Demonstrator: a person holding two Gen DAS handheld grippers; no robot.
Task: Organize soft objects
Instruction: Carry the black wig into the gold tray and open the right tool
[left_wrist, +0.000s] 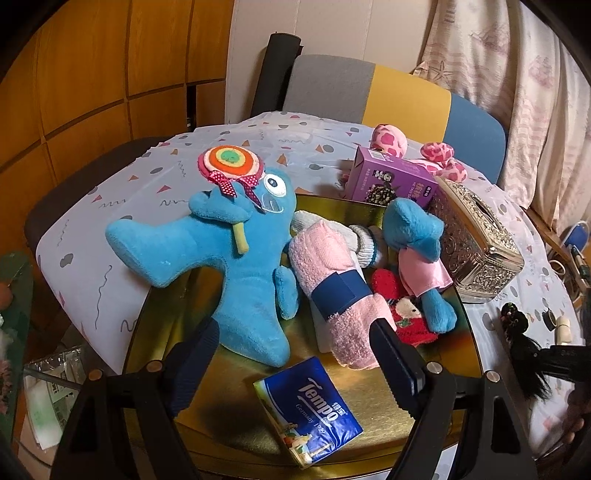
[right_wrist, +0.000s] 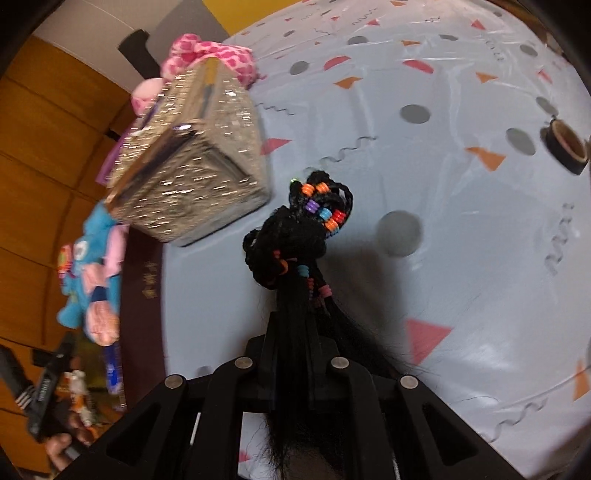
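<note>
Gold tray (left_wrist: 369, 398) already held plush toys (left_wrist: 236, 258); the right hand-held gripper (right_wrist: 295, 332) was clenched on a beaded braid (right_wrist: 303, 236), the left hand-held gripper (left_wrist: 295, 362) released; pink toys (left_wrist: 439, 162) remained on the bench (right_wrist: 443, 258).

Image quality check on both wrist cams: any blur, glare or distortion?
Left wrist: sharp, warm light; glare on the gold tray; fisheye bends the wall panels; dark vignette at the corners. Right wrist: motion blur smears the silver tissue box and blue plush; the black beaded braid in the right claw stays fairly crisp, casting a soft shadow on the tablecloth.
</note>
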